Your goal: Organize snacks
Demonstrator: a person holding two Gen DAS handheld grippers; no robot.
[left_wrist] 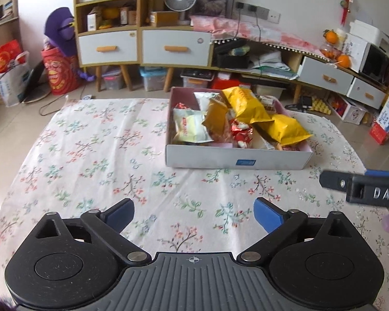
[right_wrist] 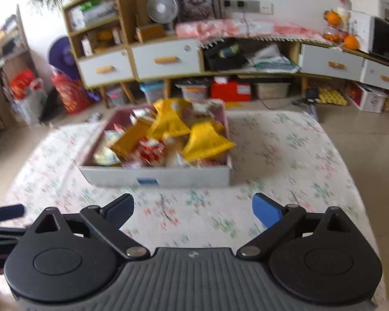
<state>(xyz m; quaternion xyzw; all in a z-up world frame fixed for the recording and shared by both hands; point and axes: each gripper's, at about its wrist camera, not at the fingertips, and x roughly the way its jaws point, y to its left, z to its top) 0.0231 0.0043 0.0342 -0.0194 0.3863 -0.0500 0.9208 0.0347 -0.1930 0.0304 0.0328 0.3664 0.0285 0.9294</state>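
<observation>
One shallow grey cardboard box sits on the table, which is covered by a floral cloth, toward its far edge. The box holds a loose heap of snack packets. Three of them are yellow or golden: one big yellow bag at the back, a second yellow bag lying toward the right front corner, and one darker gold packet standing near the middle. One pale cream packet lies at the left side, and one red-and-white wrapper sits low in the centre. Further small packets lie beneath them; how many cannot be told.

The left tongs hang over bare cloth in front of the box, spread wide with nothing between them. The right tongs are likewise spread wide and empty, near the box's front wall; that view is blurred. Two tongs in all, neither touching the box.
</observation>
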